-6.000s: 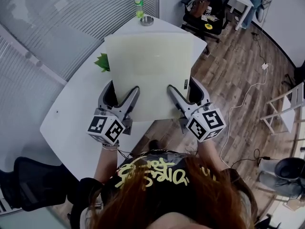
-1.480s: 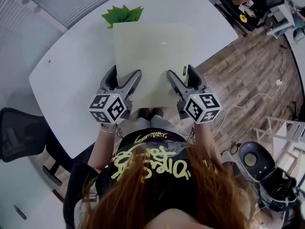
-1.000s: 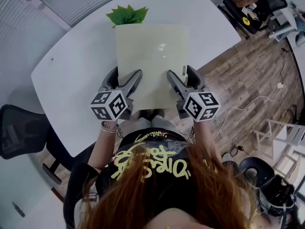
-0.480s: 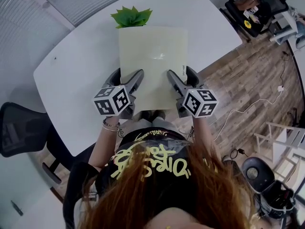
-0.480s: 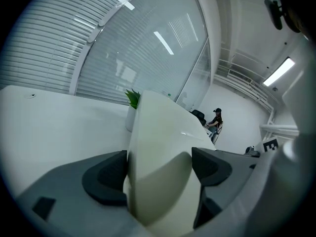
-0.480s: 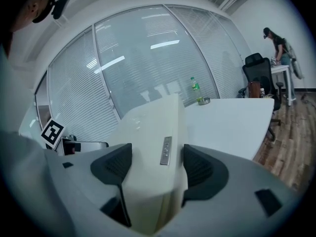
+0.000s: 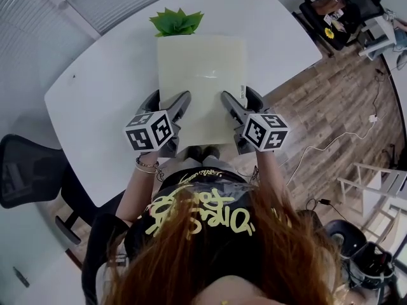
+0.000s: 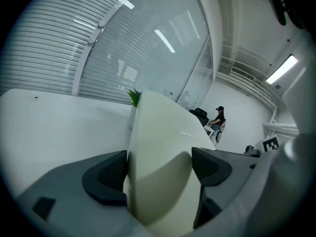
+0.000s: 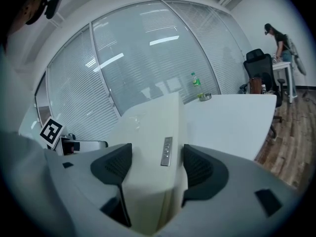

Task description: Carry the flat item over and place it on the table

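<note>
Head view, risk: the flat panel (image 7: 202, 81) is held only along its near edge, so its long far end could sag or swing. Pushed further, it could knock the potted plant (image 7: 177, 23) just beyond its far edge.
Head view, grip: the left hand-held gripper (image 7: 166, 105) and the right hand-held gripper (image 7: 240, 101) are each clamped on the panel's near edge, one by each near corner.
Head view, panel: pale cream-green, square-cornered and glossy, with a light glare. It lies over the middle of the white desk (image 7: 95, 75), and its near edge overhangs the desk's near edge. Whether it touches the desk cannot be told.
Left gripper view, risk: a smooth face between the pads could slip if the clamp eases unevenly, and that corner would drop.
Left gripper view, grip: the left hand-held gripper (image 8: 158, 169) has its jaws pressed on both faces of the panel (image 8: 158, 132).
Left gripper view, panel: thin with a rounded rim, rising toward the plant (image 8: 134, 97) above the desk (image 8: 54, 117).
Right gripper view, risk: letting go before the panel lies flat would slap it down.
Right gripper view, grip: the right hand-held gripper (image 9: 150, 164) is closed on the panel (image 9: 143, 132).
Right gripper view, panel: a small metallic tag (image 9: 167, 151) sits near its right edge, between the pads.
</note>
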`<state>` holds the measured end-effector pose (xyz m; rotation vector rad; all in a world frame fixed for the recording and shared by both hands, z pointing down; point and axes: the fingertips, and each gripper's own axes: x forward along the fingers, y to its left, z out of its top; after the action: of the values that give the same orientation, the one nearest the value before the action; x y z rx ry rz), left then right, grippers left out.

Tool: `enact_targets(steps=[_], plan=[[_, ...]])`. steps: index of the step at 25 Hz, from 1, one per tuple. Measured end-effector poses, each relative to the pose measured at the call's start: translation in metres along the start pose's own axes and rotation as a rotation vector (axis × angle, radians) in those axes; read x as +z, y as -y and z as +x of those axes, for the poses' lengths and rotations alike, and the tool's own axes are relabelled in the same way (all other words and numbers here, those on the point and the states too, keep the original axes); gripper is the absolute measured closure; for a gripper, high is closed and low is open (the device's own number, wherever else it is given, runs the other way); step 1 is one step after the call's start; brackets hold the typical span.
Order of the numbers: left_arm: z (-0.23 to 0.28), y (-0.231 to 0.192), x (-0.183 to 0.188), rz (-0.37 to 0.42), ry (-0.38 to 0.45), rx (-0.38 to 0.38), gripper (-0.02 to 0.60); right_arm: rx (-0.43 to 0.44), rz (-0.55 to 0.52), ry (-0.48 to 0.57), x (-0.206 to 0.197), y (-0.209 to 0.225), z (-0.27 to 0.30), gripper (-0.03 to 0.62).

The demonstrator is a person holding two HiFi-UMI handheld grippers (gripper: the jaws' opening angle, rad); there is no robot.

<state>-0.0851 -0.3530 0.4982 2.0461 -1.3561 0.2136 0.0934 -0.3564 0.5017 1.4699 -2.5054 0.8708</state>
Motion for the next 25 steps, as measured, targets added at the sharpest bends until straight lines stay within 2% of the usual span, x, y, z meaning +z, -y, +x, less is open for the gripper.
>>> enact_targets(steps=[25], plan=[[-0.025,-0.011,-0.02,-0.075,-0.044,0.044,0.175,0.036,-0.024,-0.055,-0.015,-0.02,-0.002,0.261]])
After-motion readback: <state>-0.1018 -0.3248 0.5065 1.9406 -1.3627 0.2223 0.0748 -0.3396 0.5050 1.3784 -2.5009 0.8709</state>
